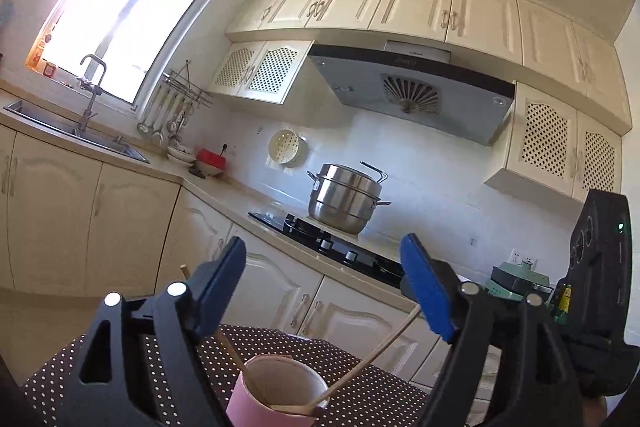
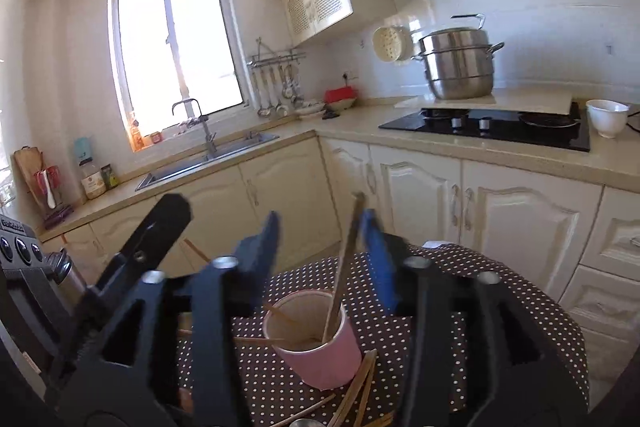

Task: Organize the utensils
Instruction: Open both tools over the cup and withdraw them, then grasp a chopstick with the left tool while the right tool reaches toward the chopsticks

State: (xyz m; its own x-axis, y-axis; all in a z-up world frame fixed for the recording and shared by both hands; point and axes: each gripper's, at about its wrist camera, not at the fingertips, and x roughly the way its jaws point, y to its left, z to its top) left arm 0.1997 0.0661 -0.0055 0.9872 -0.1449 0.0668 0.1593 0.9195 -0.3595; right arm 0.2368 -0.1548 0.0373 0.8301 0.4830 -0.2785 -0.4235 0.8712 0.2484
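A pink paper cup [image 1: 276,397] stands on the dotted tablecloth [image 1: 360,359], just below my left gripper [image 1: 324,279]. That gripper is open wide with nothing between its blue pads [image 1: 426,287]. Two wooden chopsticks [image 1: 372,355] lean out of the cup, one to each side. In the right wrist view the same cup [image 2: 320,351] sits under my right gripper [image 2: 322,251]. Its jaws stand apart, and an upright chopstick [image 2: 346,259] in the cup rises between them, close to the right pad and not pinched. Several loose chopsticks [image 2: 360,391] lie beside the cup.
A black finger of the left gripper [image 2: 168,219] crosses at the left. Cream cabinets [image 2: 520,223] stand close behind the table [image 2: 500,291]. On the counter are a black hob [image 2: 488,127], a steel steamer pot [image 2: 458,63], a white bowl [image 2: 607,117] and a sink [image 2: 208,163].
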